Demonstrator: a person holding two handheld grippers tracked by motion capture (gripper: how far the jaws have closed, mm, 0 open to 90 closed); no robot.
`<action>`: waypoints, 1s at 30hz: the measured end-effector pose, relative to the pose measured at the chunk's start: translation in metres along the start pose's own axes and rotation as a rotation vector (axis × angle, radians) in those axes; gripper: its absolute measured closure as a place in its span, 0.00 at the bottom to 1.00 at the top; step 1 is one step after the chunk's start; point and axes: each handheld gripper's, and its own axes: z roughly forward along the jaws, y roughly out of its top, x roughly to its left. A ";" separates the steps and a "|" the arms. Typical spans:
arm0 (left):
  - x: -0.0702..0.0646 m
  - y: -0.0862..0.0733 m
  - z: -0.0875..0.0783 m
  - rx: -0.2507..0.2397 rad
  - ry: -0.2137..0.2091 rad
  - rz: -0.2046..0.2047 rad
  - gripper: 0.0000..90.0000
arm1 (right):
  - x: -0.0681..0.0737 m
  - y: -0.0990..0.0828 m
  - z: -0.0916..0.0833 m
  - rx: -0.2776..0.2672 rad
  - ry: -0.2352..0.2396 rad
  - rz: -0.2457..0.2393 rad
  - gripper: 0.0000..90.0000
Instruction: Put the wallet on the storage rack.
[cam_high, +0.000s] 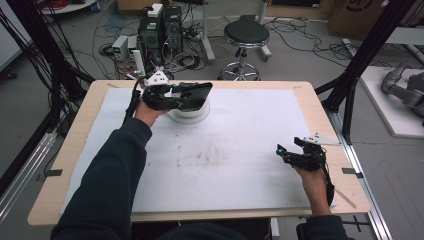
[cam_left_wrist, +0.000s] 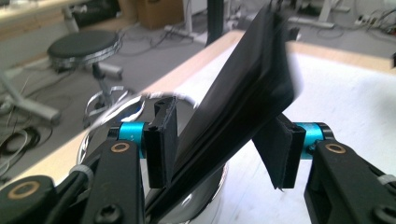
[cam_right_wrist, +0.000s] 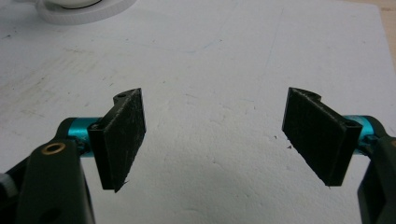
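My left gripper is at the back of the table, shut on a flat black sheet-like piece. In the left gripper view the black piece stands tilted between the pads, its lower end over a round white bowl with a shiny rim. The bowl sits on the white mat directly under that gripper. My right gripper hovers near the table's right front, open with nothing between its pads. The bowl's edge shows far ahead of it.
A white mat with faint stains covers the wooden table. Behind the table are a black stool, computer cases and loose cables on the floor. Black frame posts stand at the right.
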 end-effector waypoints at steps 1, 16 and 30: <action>-0.001 0.001 -0.002 -0.009 -0.010 0.000 0.56 | 0.000 0.000 0.000 0.000 0.001 0.002 0.24; 0.031 0.017 -0.013 -0.021 -0.055 0.156 0.86 | 0.000 0.000 0.001 0.006 0.002 -0.005 0.24; 0.056 0.018 -0.001 -0.052 -0.137 0.254 0.86 | -0.003 -0.003 -0.001 0.018 -0.005 0.016 0.24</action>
